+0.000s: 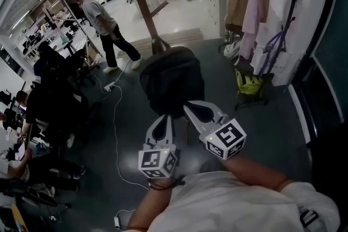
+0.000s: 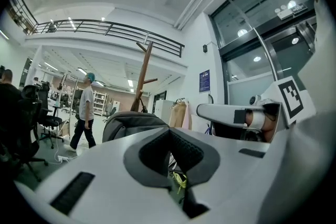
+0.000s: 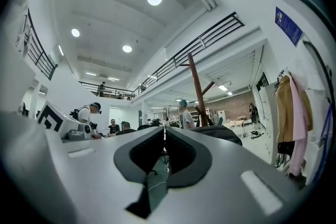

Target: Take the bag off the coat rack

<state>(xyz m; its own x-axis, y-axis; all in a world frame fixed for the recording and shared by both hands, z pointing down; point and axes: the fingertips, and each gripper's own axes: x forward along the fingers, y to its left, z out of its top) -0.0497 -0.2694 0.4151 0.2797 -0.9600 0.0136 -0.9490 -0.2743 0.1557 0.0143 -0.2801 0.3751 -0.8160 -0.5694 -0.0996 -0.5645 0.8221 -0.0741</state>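
A black backpack (image 1: 172, 80) hangs low against the brown wooden coat rack pole (image 1: 139, 0), its top strap (image 1: 159, 45) up by the pole. Both grippers are held side by side just short of the bag and point at it. My left gripper (image 1: 165, 118) is shut with nothing between its jaws, and so is my right gripper (image 1: 189, 107). In the left gripper view the closed jaws (image 2: 170, 131) sit below the bag's grey-black top (image 2: 131, 122), with the right gripper (image 2: 231, 114) to the side. The right gripper view has its shut jaws (image 3: 164, 131), the bag (image 3: 220, 134) and the pole (image 3: 196, 89).
A person in a teal cap (image 1: 101, 23) walks past the rack at the left. Several people sit at desks (image 1: 32, 111) on the far left. A white cable (image 1: 116, 122) runs over the floor. Coats (image 1: 255, 2) hang at the right, above a yellow-green bag (image 1: 248, 84).
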